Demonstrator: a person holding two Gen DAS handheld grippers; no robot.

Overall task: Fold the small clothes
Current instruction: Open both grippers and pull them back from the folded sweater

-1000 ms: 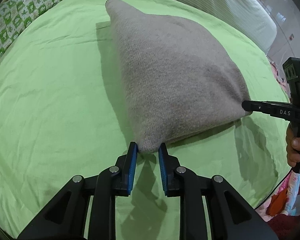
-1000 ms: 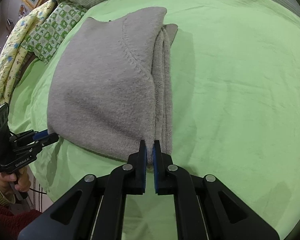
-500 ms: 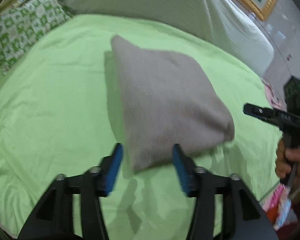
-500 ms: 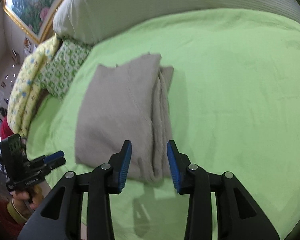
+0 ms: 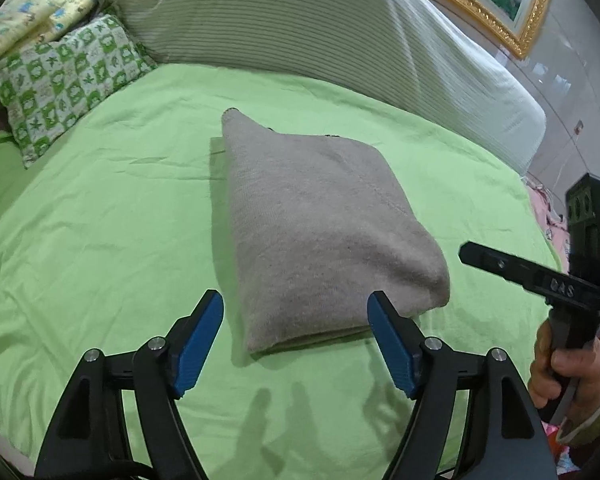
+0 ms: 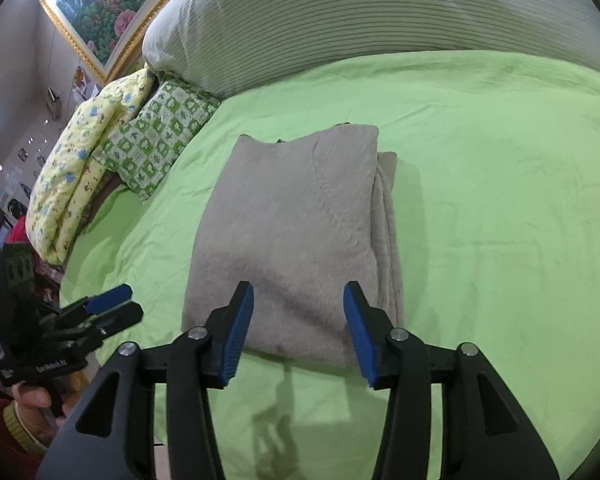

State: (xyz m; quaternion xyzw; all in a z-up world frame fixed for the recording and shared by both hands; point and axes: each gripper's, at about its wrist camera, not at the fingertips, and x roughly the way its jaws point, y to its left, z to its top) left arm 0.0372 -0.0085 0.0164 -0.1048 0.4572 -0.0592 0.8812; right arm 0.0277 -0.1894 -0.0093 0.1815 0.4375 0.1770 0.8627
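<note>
Now folded sweater [image 5: 320, 236] lies released

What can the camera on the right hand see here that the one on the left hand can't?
Only the right wrist view shows the stacked side edge of the folded grey sweater and the left tool seen from outside. Only the left wrist view shows the right tool from outside and the hand gripping it. Both show the sweater lying on the green sheet, the striped pillow, the checked cushion and a gold-framed picture. Both tools' jaws have just been opening, holding nothing.
</note>
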